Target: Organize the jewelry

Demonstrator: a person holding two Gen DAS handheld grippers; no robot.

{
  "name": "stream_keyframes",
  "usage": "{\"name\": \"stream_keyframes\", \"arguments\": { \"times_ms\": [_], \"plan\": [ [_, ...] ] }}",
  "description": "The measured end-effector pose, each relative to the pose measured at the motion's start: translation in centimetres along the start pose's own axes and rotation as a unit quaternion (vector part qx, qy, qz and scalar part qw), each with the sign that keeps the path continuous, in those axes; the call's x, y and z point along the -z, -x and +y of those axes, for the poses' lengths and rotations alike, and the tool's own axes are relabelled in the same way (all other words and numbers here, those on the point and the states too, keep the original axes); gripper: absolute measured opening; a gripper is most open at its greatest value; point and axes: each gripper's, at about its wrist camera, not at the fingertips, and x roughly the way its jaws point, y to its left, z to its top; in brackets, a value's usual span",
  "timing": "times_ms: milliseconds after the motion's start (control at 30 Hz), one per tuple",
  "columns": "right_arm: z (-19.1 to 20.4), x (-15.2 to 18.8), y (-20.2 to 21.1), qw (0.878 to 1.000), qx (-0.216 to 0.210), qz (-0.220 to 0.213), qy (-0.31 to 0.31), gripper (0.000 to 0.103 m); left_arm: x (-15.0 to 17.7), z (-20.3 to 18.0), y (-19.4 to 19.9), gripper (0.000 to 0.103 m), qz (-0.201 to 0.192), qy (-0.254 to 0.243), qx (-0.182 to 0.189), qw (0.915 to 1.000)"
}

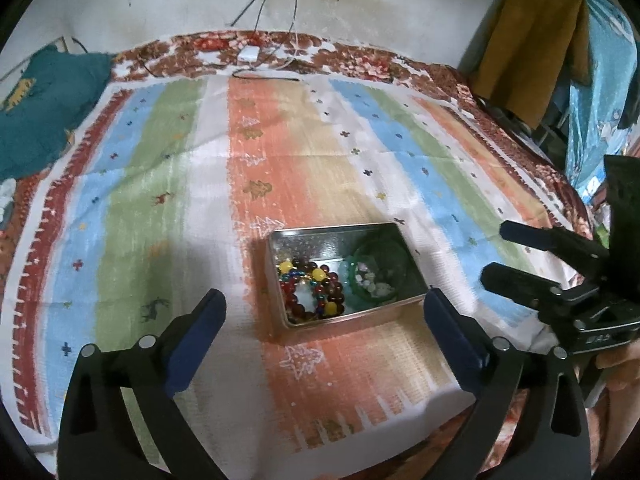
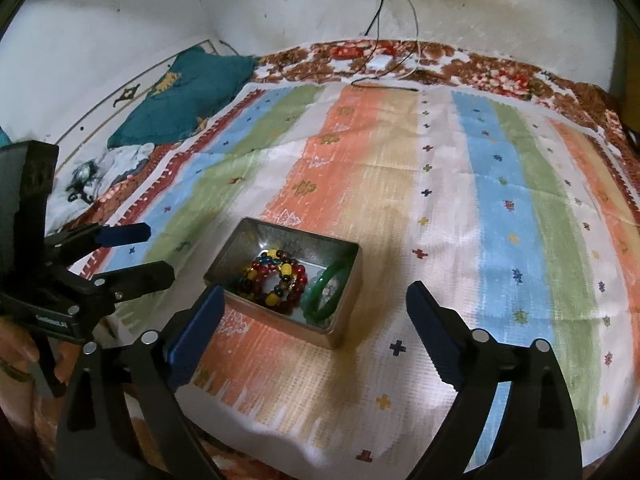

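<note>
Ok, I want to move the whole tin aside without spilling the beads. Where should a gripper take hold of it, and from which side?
Probably best to grip the metal tin across its two long walls, coming down from above with the open right gripper. The tin sits flat and lidless on the striped cloth, its thin upright walls exposed, and the beaded bracelets and green bangle lie low inside.

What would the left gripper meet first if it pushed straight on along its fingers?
Probably the open metal tin, near its beaded bracelets. The left gripper is open and empty with the tin centred ahead; depth is unclear.

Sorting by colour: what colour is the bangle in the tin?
Green bangle, clearest in the right wrist view.
</note>
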Motion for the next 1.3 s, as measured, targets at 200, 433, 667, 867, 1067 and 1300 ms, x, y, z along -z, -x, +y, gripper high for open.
{"name": "stream_keyframes", "arguments": {
  "times_ms": [200, 433, 667, 867, 1067, 1300],
  "plan": [
    [0.3, 0.8, 0.5, 1.0, -0.001, -0.005, 0.005, 0.094, 0.6, -0.4, 0.6, 0.097, -0.022, -0.016, -0.016, 0.9995],
    [0.4, 1.6, 1.1, 1.0, -0.011, -0.013, 0.005, 0.094, 1.1, -0.5, 1.3, 0.097, -0.042, -0.019, -0.012, 0.9989],
    [0.4, 2.1, 1.0, 1.0, -0.011, -0.008, 0.0, 0.094, 1.5, -0.5, 1.7, 0.097, -0.056, -0.025, -0.018, 0.998],
    [0.6, 2.4, 1.1, 1.0, -0.01, -0.012, 0.002, 0.094, 1.7, -0.7, 1.6, 0.097, -0.053, -0.033, -0.015, 0.9979],
    [0.9, 2.7, 1.2, 1.0, -0.002, -0.017, 0.006, 0.094, 1.8, -1.0, 1.4, 0.097, -0.049, -0.046, -0.024, 0.9975],
    [0.9, 2.8, 1.3, 1.0, 0.003, -0.021, 0.003, 0.094, 1.9, -1.1, 1.2, 0.097, -0.047, -0.052, -0.025, 0.9973]
  ]
}}
